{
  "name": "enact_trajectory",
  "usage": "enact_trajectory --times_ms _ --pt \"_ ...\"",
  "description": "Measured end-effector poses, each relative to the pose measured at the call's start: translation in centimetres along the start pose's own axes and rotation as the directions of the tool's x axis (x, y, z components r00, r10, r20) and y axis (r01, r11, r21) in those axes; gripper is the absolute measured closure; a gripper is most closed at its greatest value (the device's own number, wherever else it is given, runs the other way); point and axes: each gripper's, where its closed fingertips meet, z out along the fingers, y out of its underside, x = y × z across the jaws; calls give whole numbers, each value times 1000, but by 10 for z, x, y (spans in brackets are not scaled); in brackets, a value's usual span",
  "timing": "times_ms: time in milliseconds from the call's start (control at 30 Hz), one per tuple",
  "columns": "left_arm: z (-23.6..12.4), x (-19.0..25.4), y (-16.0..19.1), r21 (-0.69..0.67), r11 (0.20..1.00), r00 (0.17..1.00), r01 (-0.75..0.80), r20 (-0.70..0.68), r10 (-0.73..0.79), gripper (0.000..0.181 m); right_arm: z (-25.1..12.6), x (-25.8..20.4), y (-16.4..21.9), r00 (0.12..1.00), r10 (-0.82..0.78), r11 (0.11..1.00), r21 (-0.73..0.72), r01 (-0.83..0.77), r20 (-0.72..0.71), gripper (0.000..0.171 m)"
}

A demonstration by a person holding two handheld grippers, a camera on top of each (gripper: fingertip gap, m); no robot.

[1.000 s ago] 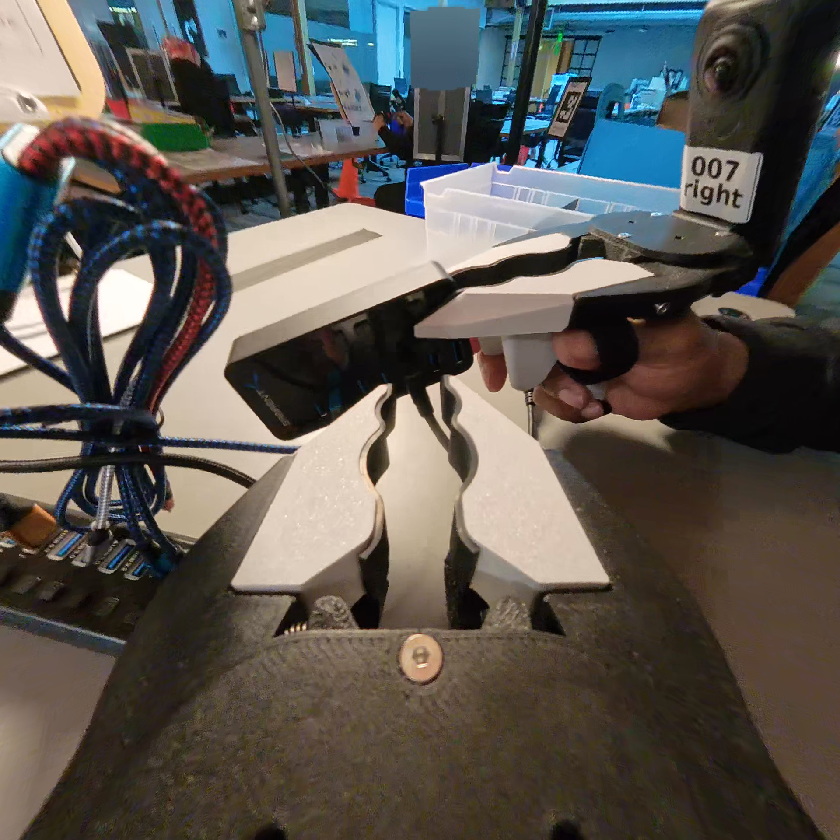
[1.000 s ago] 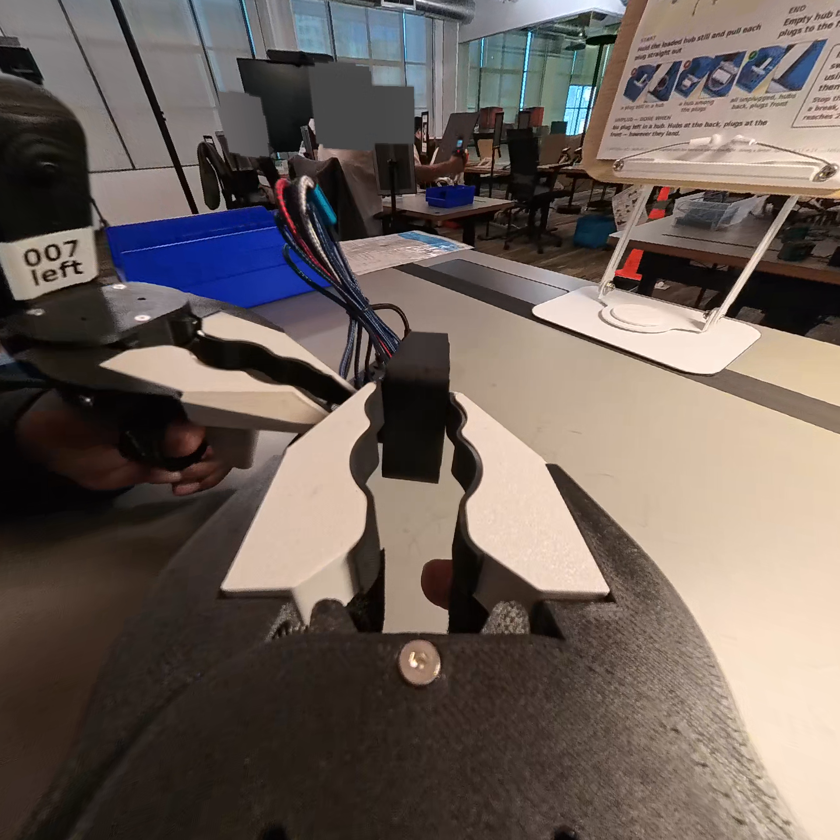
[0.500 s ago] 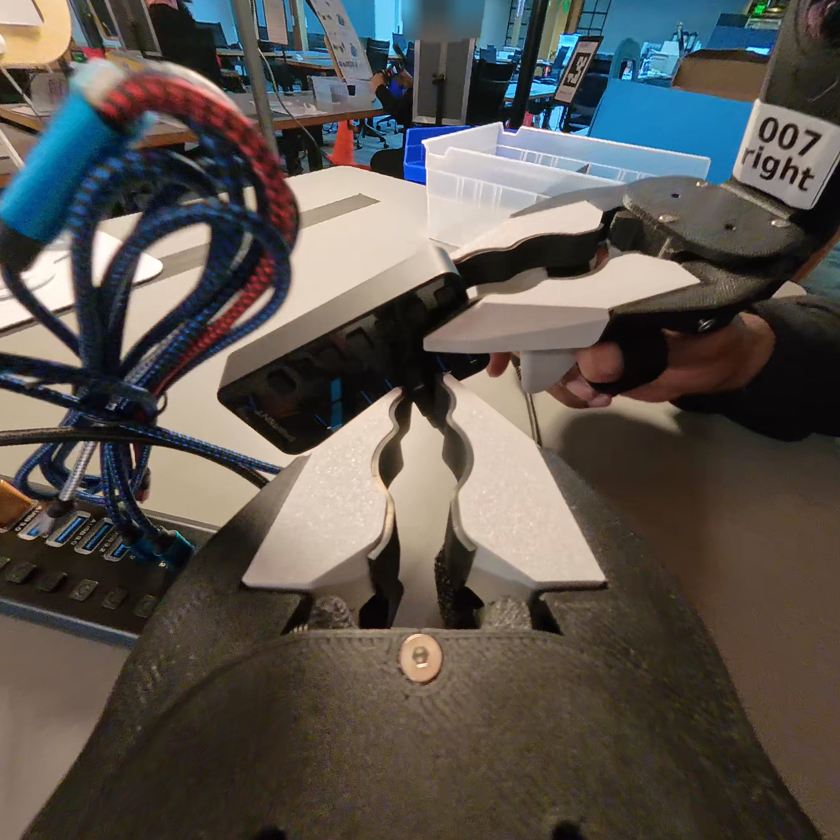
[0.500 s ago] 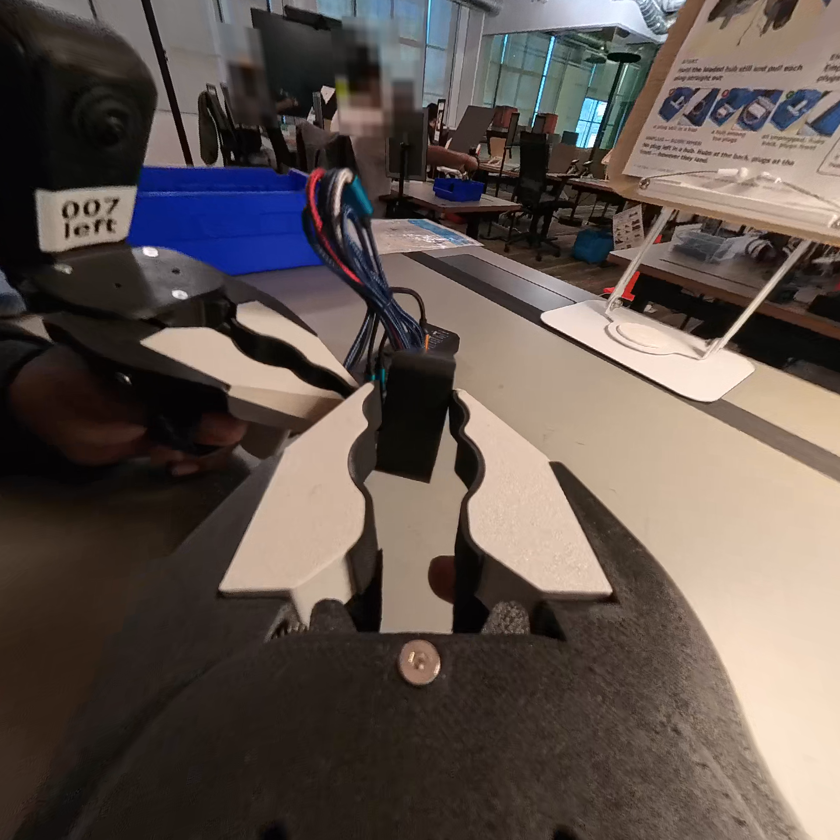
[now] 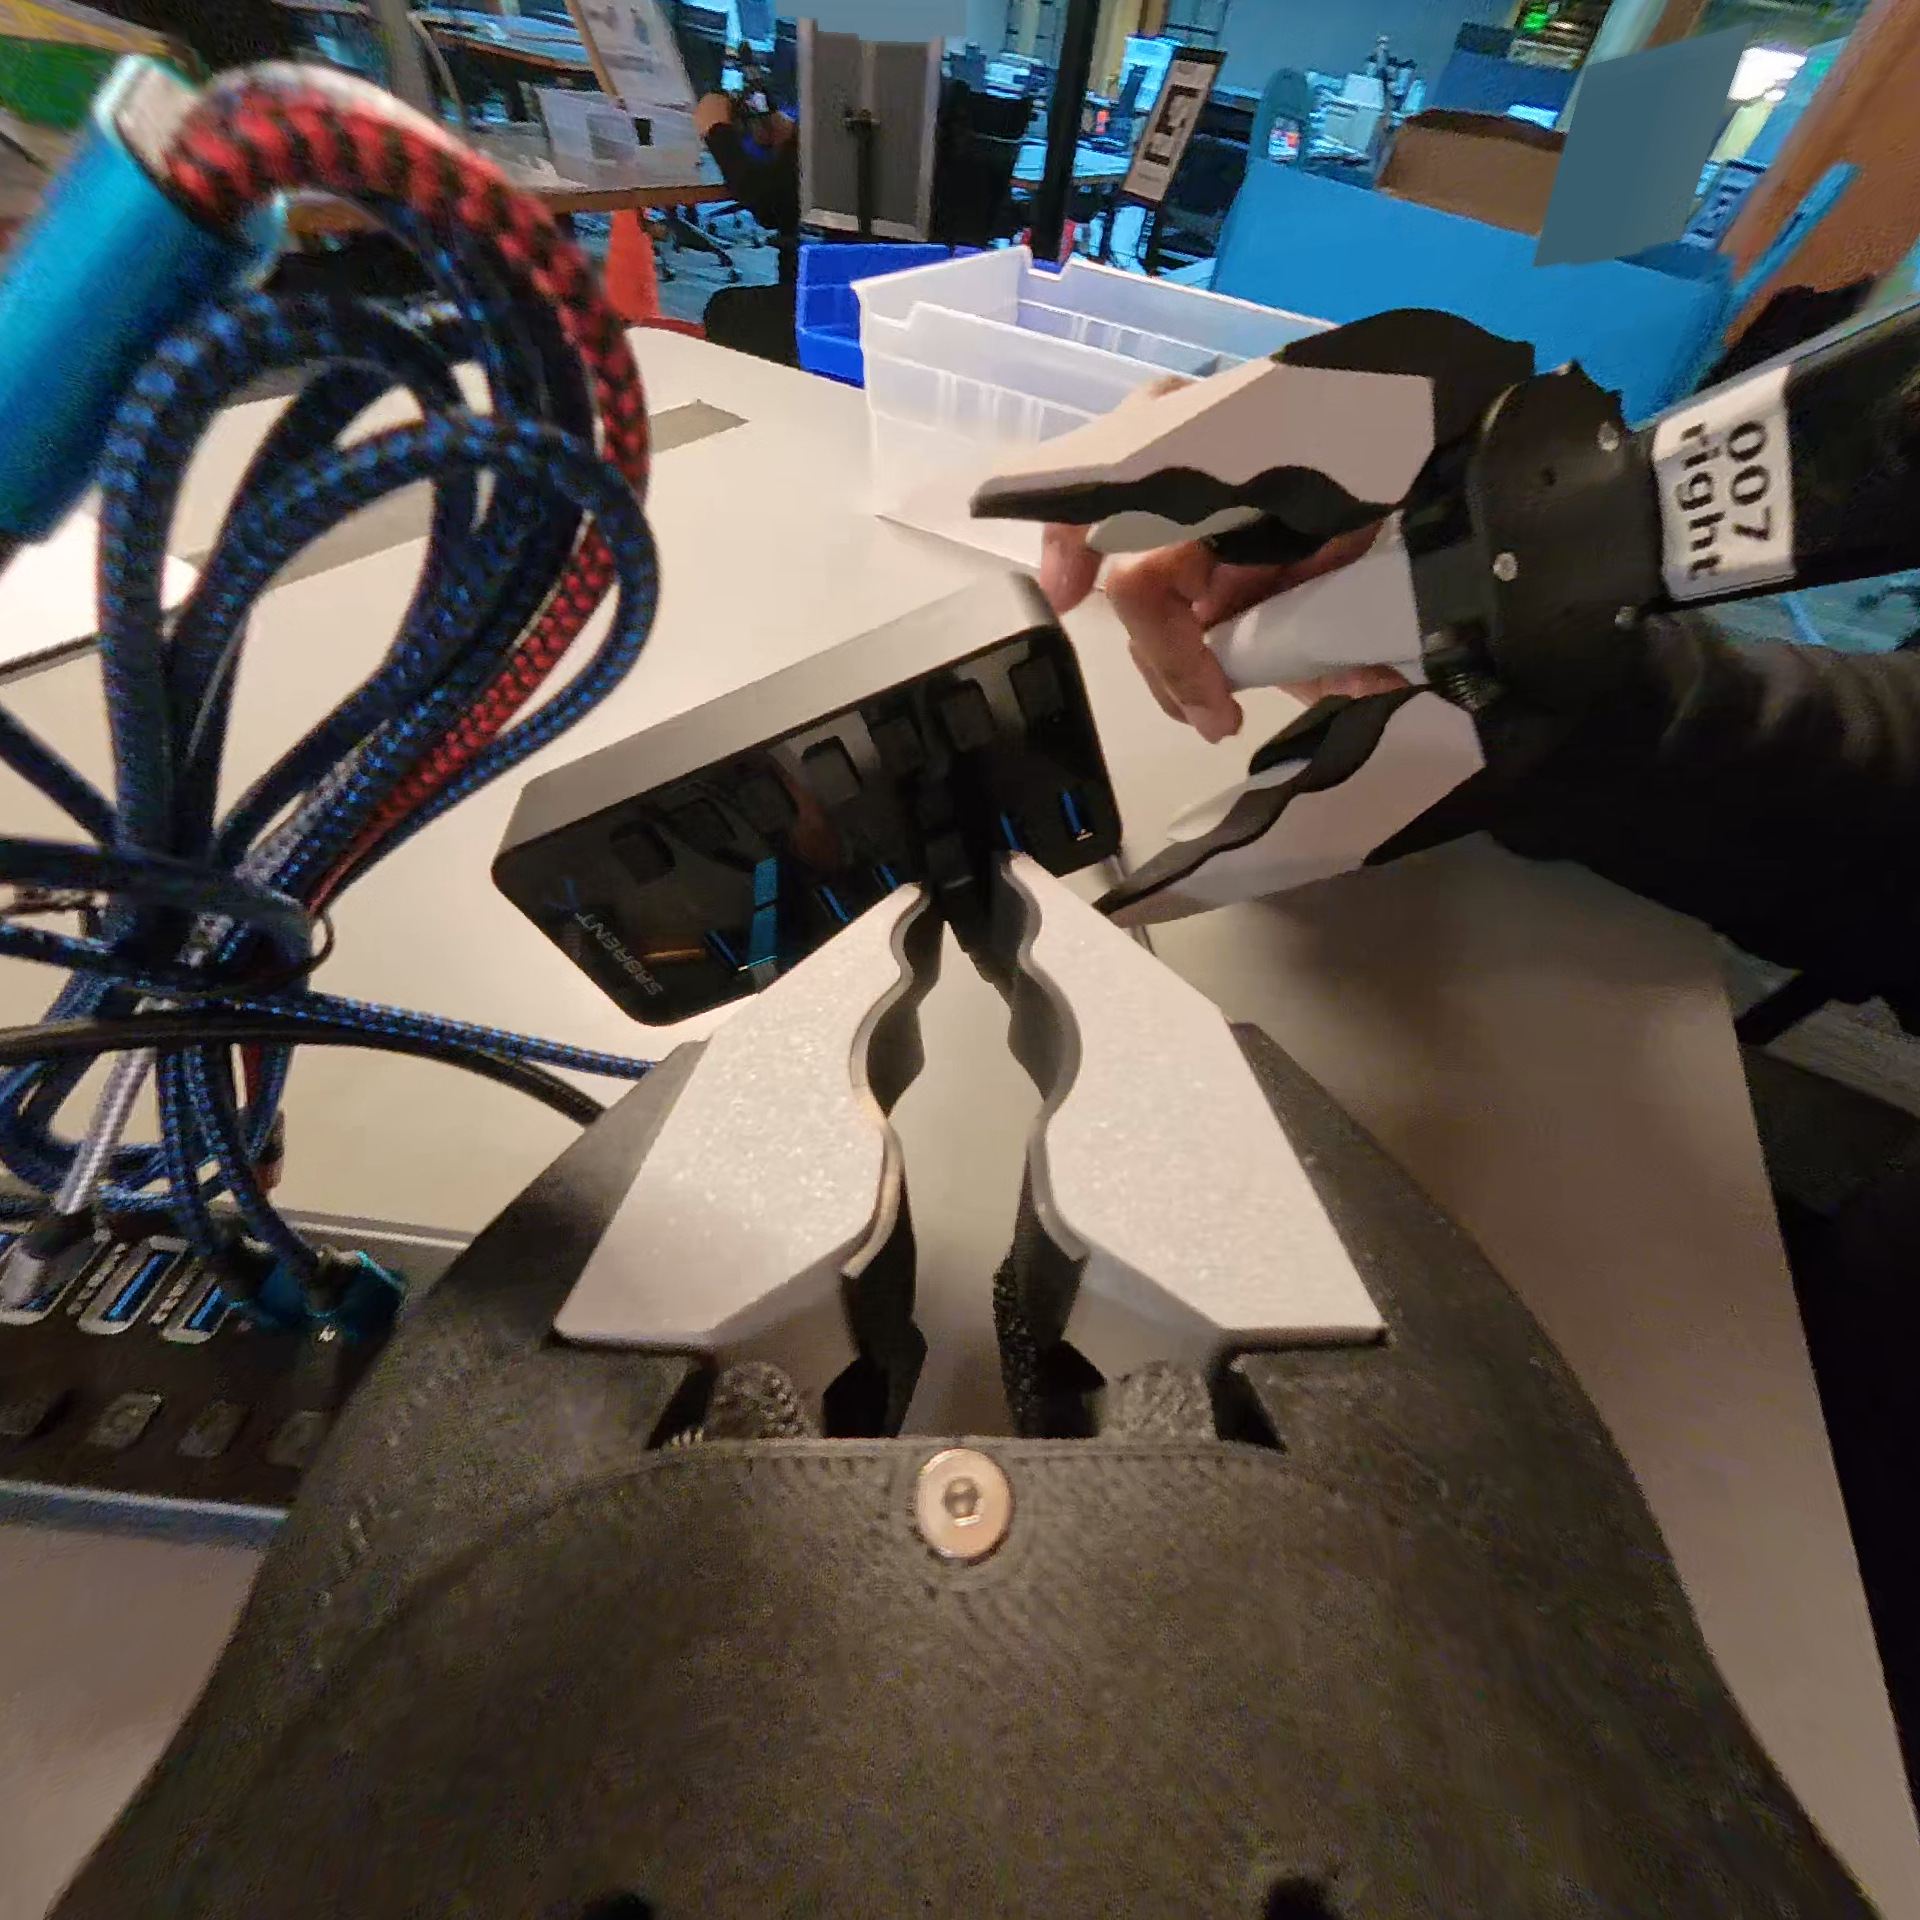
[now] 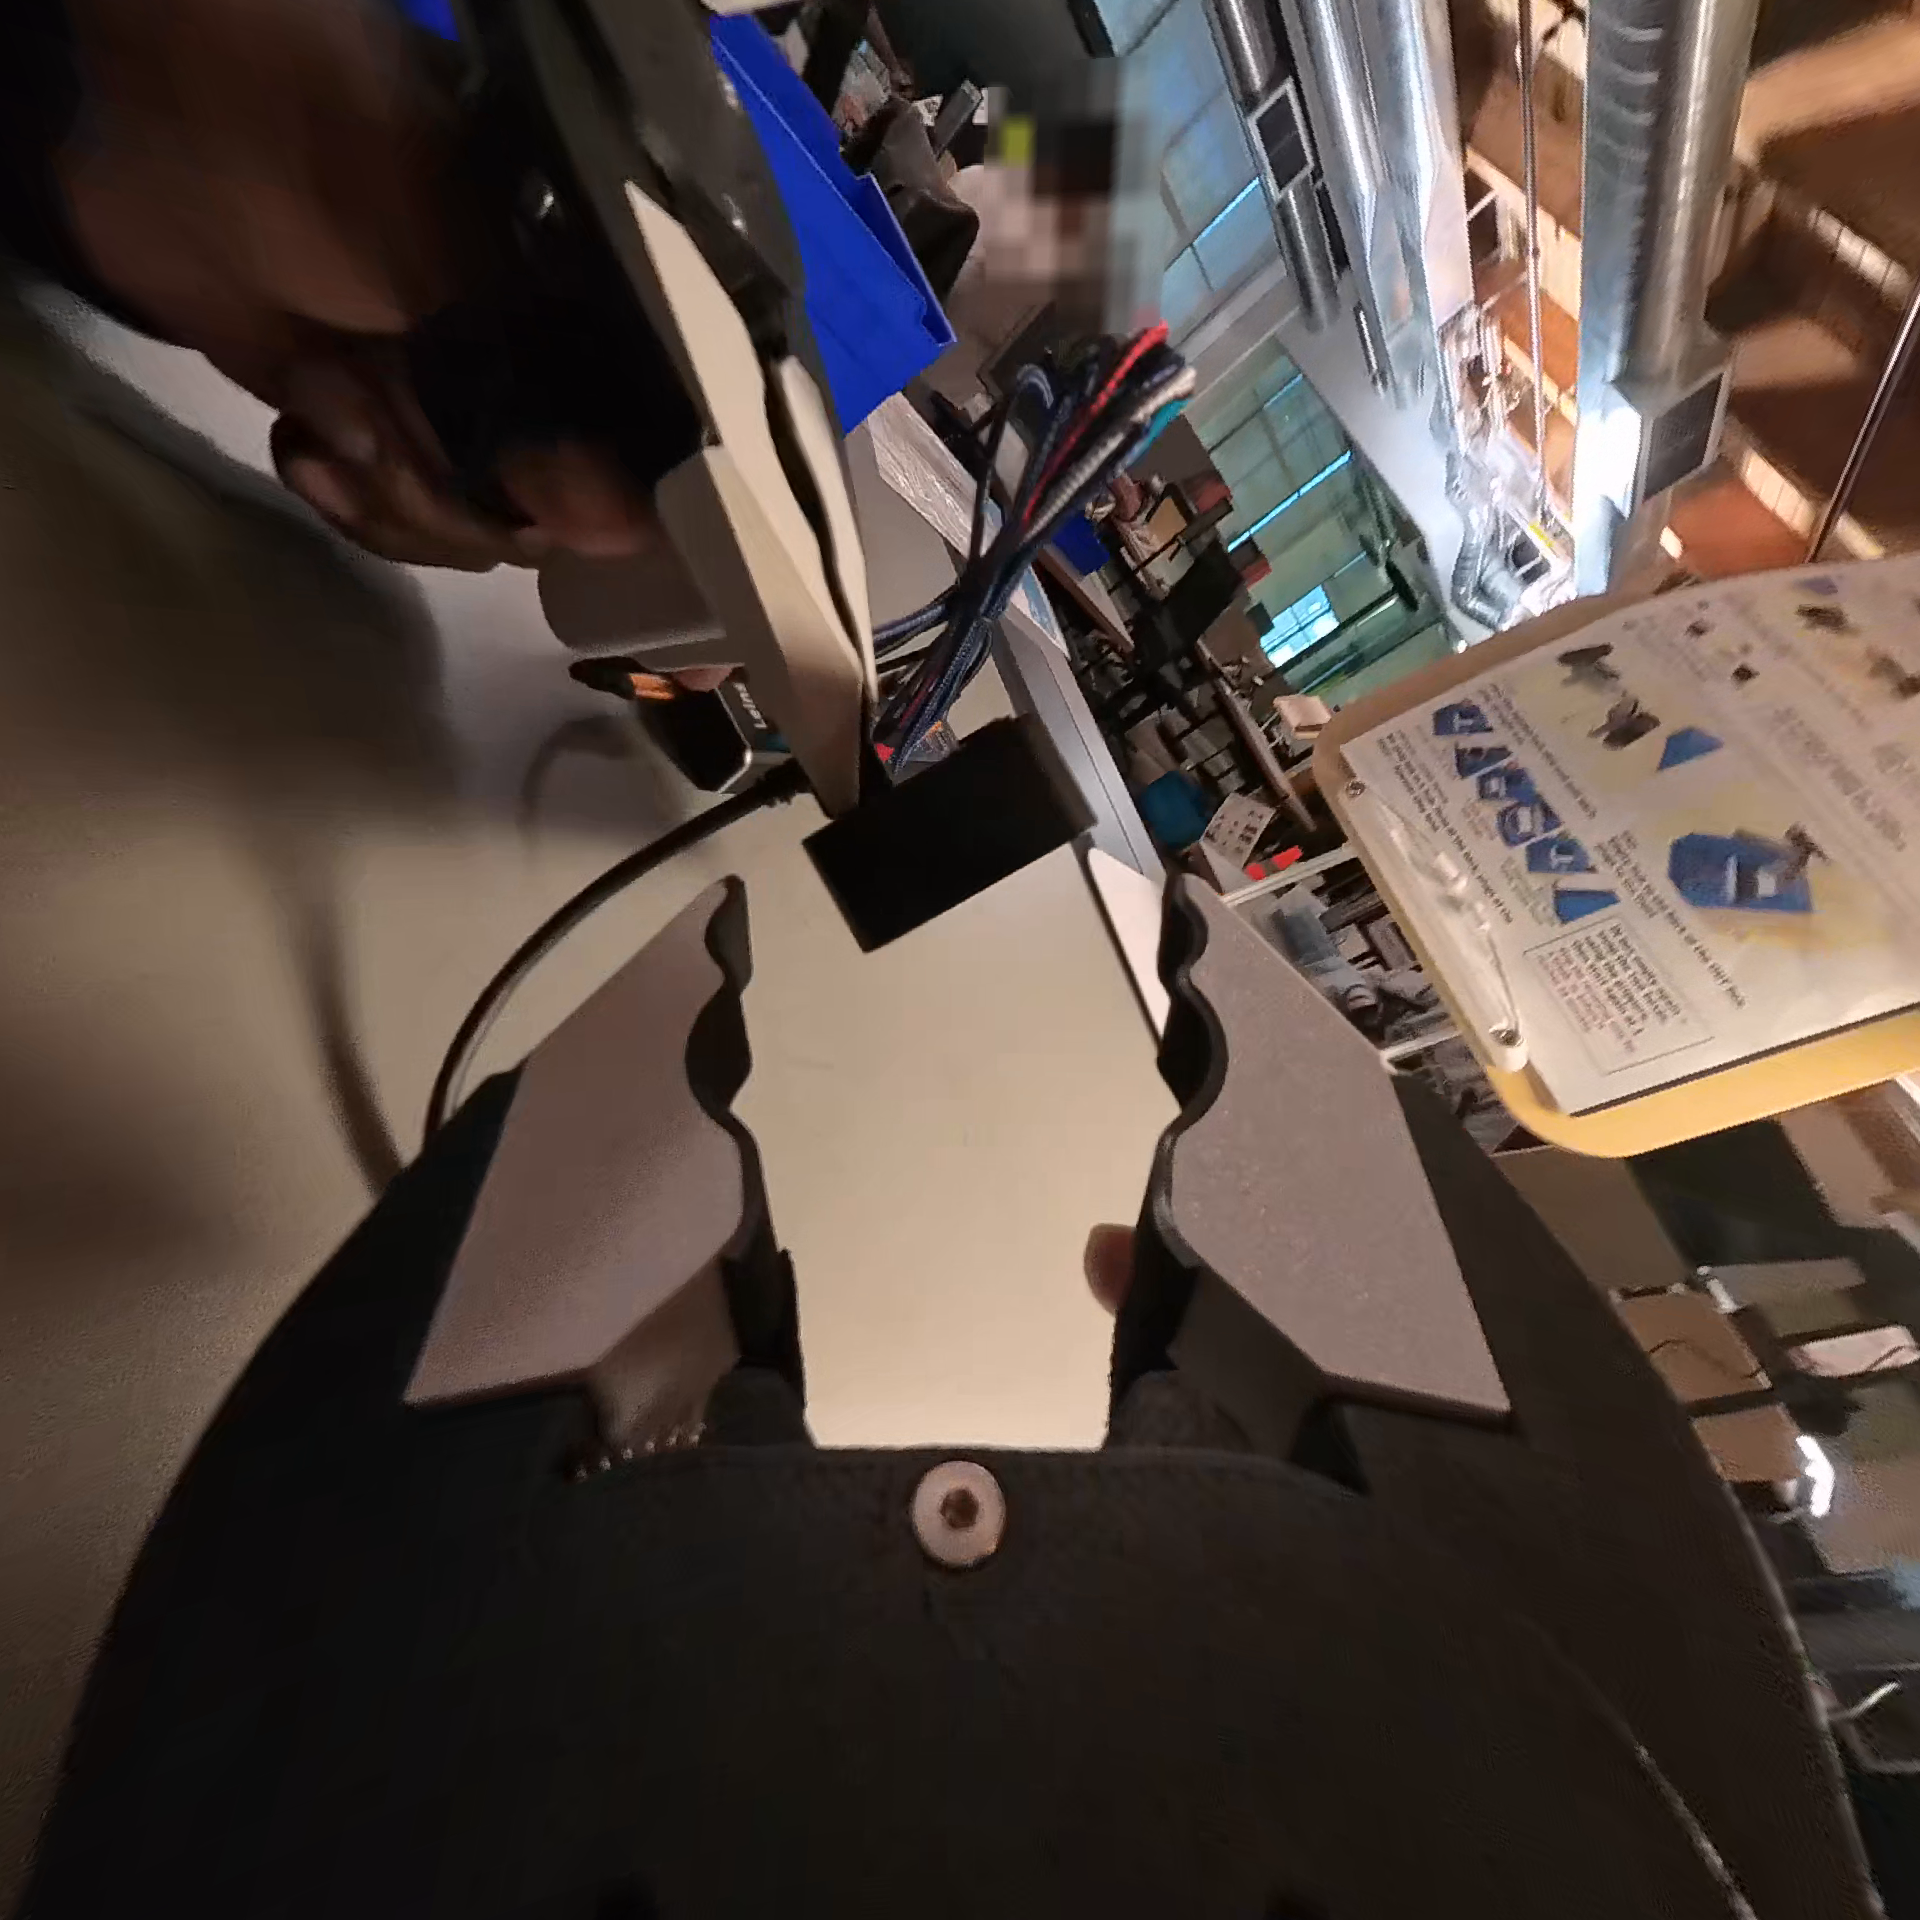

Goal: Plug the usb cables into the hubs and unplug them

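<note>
Two hubs show in the left wrist view. At the far left a long black hub (image 5: 156,1382) lies flat on the grey table (image 5: 790,520), with a bundle of braided blue and red cables (image 5: 343,582) plugged into its ports and looping up high, a teal connector (image 5: 73,301) at the top of the loop. Toward the middle, a second black hub (image 5: 790,821) sits tilted, its port face turned to the camera. The left gripper (image 5: 966,883) is closed down on a black cable (image 5: 961,831) right where it meets that port face; the jaws leave only a narrow gap around the plug. Whether the plug is fully seated is hard to judge, since the spot is dark and blurred. Behind the hub stands a clear plastic bin (image 5: 1039,353).

To the right, the right gripper (image 5: 1049,707) is rolled on its side with its jaws spread wide and nothing between them, just beside the hub's right end but not touching it.

In the right wrist view, strongly tilted, the right gripper (image 6: 956,935) gapes open at the black end of the hub (image 6: 935,831), which lies just beyond its fingertips. The left gripper (image 6: 831,769) presses in from the upper left, and an instruction sheet on a stand (image 6: 1662,831) is at the right.
</note>
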Motion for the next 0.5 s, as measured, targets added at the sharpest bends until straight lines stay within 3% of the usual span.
enact_trajectory --times_ms 333,500 --pt "-5 34 6 -70 997 957 -23 -289 2 169 8 -24 -7 980 -198 980 12 198 23 80" --pt "-3 41 17 -116 993 931 -7 -365 -36 168 13 -36 -19 978 -208 976 63 207 15 88"
